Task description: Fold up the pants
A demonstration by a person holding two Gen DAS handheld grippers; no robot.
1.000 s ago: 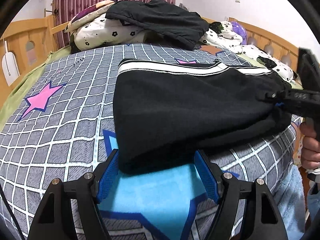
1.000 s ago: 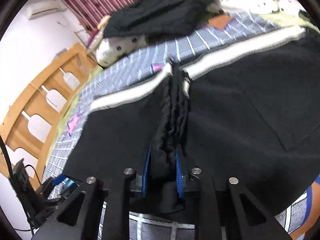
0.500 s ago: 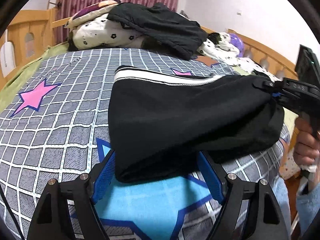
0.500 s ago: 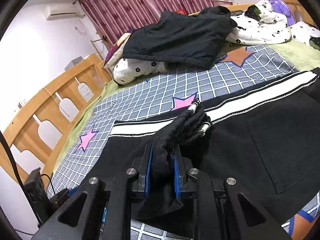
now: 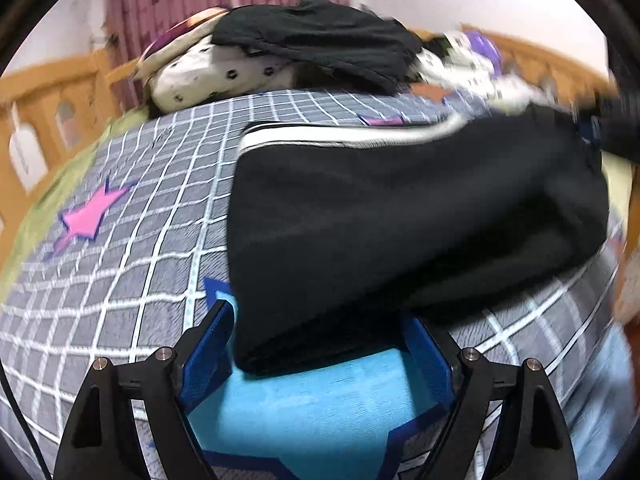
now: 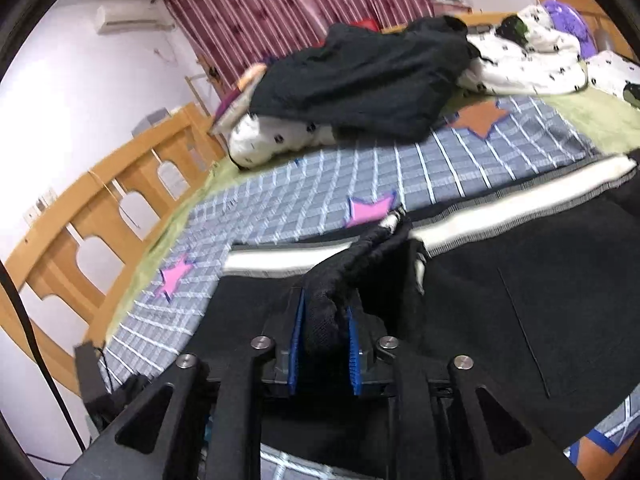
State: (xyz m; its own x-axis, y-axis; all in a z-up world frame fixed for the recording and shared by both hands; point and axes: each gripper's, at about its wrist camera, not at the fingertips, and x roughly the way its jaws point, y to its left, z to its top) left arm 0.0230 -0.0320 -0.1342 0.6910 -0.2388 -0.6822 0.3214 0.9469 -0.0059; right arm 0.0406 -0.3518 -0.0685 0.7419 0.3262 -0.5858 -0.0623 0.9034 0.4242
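Black pants [image 5: 400,216] with a white side stripe lie on the checked bed cover; they also show in the right wrist view [image 6: 520,300]. My left gripper [image 5: 320,344] is open, its blue pads on either side of the near edge of the pants, close above the bed. My right gripper [image 6: 324,344] is shut on a bunched fold of the pants and holds that end lifted off the bed. It shows at the right edge of the left wrist view [image 5: 616,128], gripping the raised end.
A heap of pillows [image 5: 216,76] with a black garment [image 6: 360,76] on top lies at the head of the bed. Wooden bed rails [image 6: 100,216] run along the far side. The bed's near edge is at the lower right.
My right gripper has lifted its end of the pants higher and carried it over. My left gripper stays open at the near edge, a little closer to the cloth.
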